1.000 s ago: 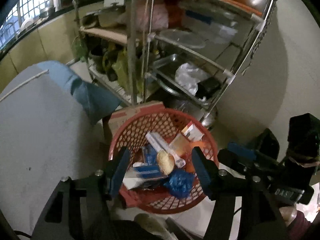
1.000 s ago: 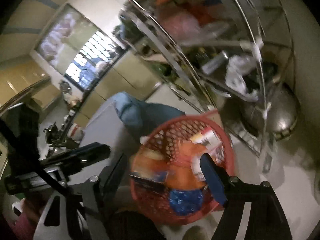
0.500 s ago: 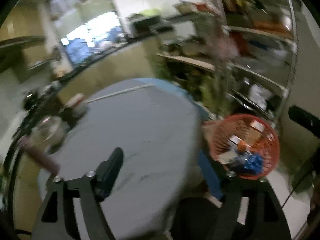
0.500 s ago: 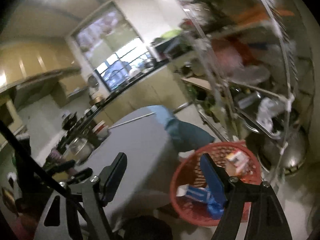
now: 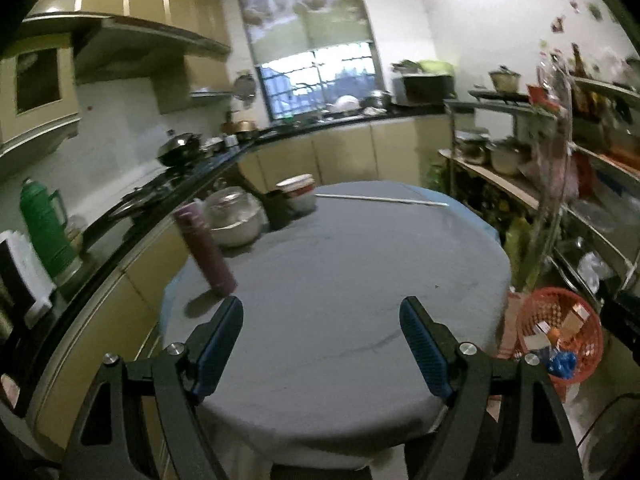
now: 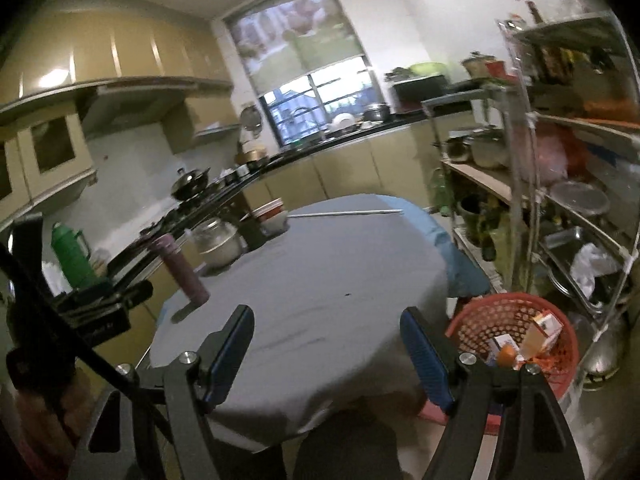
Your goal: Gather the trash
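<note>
Both grippers empty over the cleared table, trash basket down at the right

The left gripper point(image 5: 321, 344) and the right gripper point(image 6: 327, 350) each stand with jaws wide apart and nothing between them. The red trash basket point(image 6: 472, 322) sits on the floor beside the round table point(image 5: 340, 280), at about 4 o'clock from the left fingers and 3 o'clock from the right ones, so the right hand looks nearer. It stands upright, mouth up, with cartons, something orange and a blue bag inside. On the grey cloth I see no loose trash: at 10 o'clock a purple flask point(image 5: 206, 254) stands upright, behind it a covered bowl point(image 5: 234, 216), and at 12 o'clock a thin white rod point(image 5: 384, 199) lies across the far edge, long axis left to right. Collecting looks nearly done.
</note>
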`<action>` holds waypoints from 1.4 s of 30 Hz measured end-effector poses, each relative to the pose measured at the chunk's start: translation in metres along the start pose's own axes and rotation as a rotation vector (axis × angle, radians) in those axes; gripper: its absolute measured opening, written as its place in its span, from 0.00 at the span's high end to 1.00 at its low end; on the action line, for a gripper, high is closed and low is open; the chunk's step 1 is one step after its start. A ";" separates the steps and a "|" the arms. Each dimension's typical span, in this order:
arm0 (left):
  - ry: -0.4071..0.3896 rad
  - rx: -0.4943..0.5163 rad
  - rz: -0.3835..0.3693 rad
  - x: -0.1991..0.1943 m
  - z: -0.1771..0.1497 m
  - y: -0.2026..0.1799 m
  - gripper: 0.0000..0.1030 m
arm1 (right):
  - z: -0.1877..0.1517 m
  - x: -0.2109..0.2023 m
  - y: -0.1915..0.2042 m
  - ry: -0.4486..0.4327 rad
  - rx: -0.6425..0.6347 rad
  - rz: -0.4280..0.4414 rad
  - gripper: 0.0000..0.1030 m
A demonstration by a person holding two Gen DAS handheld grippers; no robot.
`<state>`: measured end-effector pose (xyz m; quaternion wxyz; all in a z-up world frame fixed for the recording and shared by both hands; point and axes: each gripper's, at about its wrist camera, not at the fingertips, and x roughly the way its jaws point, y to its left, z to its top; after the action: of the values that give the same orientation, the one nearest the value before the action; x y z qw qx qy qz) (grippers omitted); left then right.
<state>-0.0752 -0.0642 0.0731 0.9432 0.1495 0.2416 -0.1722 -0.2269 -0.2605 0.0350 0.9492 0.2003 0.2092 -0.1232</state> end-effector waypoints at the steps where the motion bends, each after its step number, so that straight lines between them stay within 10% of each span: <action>1: -0.006 -0.011 0.010 -0.003 -0.002 0.005 0.21 | 0.000 0.000 0.007 0.003 -0.002 0.008 0.23; 17: -0.075 -0.073 0.095 -0.028 -0.012 0.049 0.21 | -0.016 0.000 0.090 0.017 -0.150 -0.013 0.23; 42: -0.076 -0.100 0.104 -0.032 -0.013 0.050 0.21 | 0.004 0.001 0.106 0.000 -0.226 -0.090 0.23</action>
<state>-0.0870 -0.0061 0.0882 0.9657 0.1078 0.2056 -0.1161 -0.1905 -0.1679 0.0728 0.9592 0.0823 0.2306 -0.1413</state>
